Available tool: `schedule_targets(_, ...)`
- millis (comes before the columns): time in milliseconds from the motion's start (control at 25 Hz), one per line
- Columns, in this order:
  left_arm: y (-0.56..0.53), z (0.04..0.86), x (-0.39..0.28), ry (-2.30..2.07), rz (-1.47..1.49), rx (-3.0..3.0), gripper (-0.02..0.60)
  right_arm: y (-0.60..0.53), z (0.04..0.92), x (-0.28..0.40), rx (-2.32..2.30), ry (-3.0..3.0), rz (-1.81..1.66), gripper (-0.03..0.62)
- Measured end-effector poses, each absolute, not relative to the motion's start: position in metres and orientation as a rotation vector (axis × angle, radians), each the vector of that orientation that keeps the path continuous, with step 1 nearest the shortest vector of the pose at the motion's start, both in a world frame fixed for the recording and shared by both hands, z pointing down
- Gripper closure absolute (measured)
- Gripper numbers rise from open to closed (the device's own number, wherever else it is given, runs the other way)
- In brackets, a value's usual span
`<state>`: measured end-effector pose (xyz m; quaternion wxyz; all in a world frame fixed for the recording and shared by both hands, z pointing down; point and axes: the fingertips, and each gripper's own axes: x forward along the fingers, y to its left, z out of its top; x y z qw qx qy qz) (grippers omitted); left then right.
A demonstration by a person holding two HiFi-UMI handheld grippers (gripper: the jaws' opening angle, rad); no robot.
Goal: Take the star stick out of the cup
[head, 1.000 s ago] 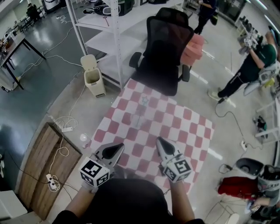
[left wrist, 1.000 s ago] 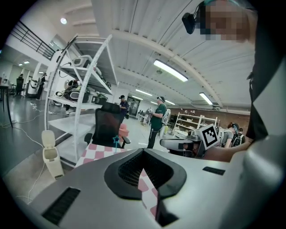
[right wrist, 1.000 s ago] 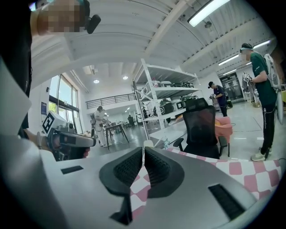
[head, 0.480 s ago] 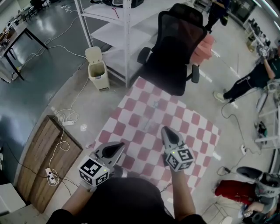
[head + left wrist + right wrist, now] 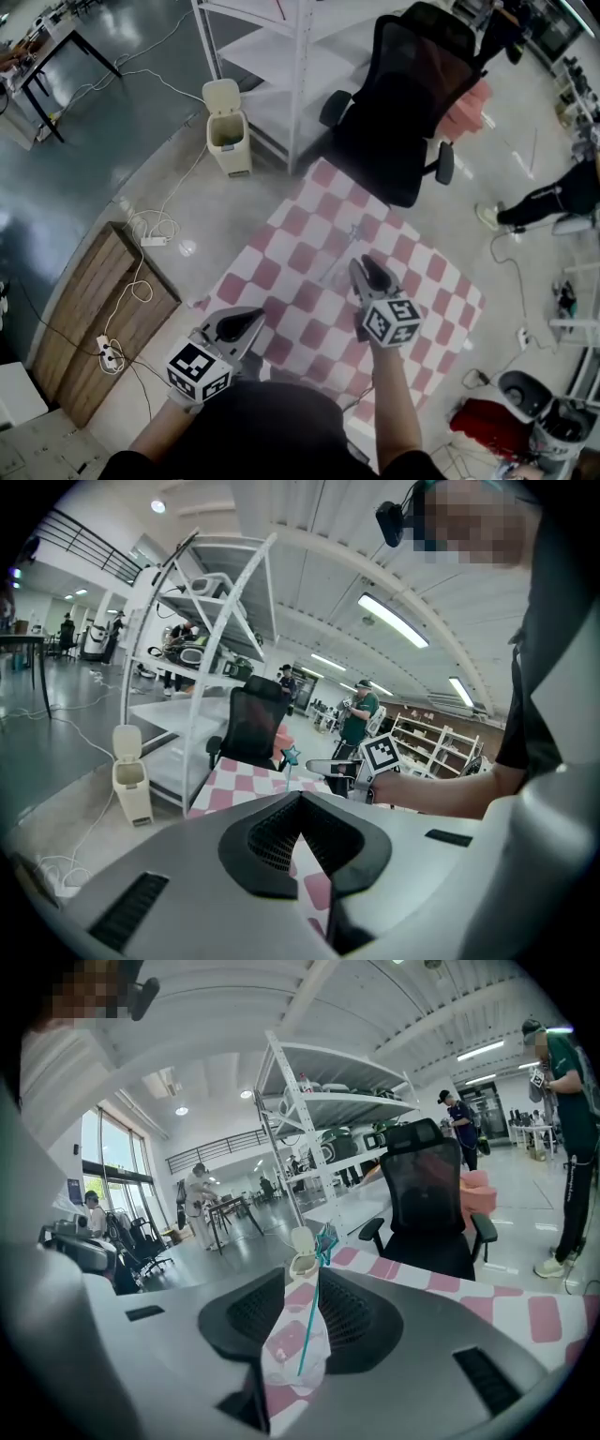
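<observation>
The table (image 5: 281, 246) under its red-and-white checked cloth bears a clear cup (image 5: 281, 1358) near its middle, slightly toward eleven o'clock.

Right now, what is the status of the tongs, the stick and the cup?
Left tongs shut, empty. Right tongs opening, cup just ahead between them. Stick in cup, leaning. Nothing in the way.

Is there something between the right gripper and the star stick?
Nothing visible. The right gripper is opening its jaws, and the star stick shows straight ahead in their gap, standing in the clear cup, whose wall surrounds its lower part.
</observation>
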<state>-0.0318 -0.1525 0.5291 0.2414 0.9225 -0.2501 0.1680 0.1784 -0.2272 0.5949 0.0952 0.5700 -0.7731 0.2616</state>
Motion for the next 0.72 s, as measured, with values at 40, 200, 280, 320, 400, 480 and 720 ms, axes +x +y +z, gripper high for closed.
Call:
schedule_targets(40,-0.154,0.531,-0.034,-0.697,0.462,2.514,0.543,-0.232,0.599,0.178,1.678,-2.293,0.791,0.484)
schedule_targets(200,-0.156,0.539,-0.04,-0.731,0.47,2.485,0.543,-0.247,0.615,0.178,1.623,-2.274,0.81,0.473)
schedule_targets(280,-0.156,0.543,-0.041,-0.74,0.474,2.471,0.543,-0.254,0.621,0.178,1.596,-2.266,0.814,0.471)
schedule_targets(320,-0.156,0.545,-0.042,-0.744,0.476,2.464,0.543,-0.257,0.624,0.178,1.585,-2.262,0.819,0.471)
schedule_targets(400,-0.156,0.548,-0.043,-0.751,0.479,2.451,0.543,-0.262,0.63,0.178,1.563,-2.257,0.832,0.471)
schedule_targets(480,-0.156,0.551,-0.045,-0.757,0.483,2.442,0.543,-0.266,0.635,0.177,1.544,-2.249,0.849,0.471)
schedule_targets(720,-0.157,0.554,-0.051,-0.783,0.483,2.416,0.543,-0.273,0.643,0.173,1.511,-2.236,0.853,0.492)
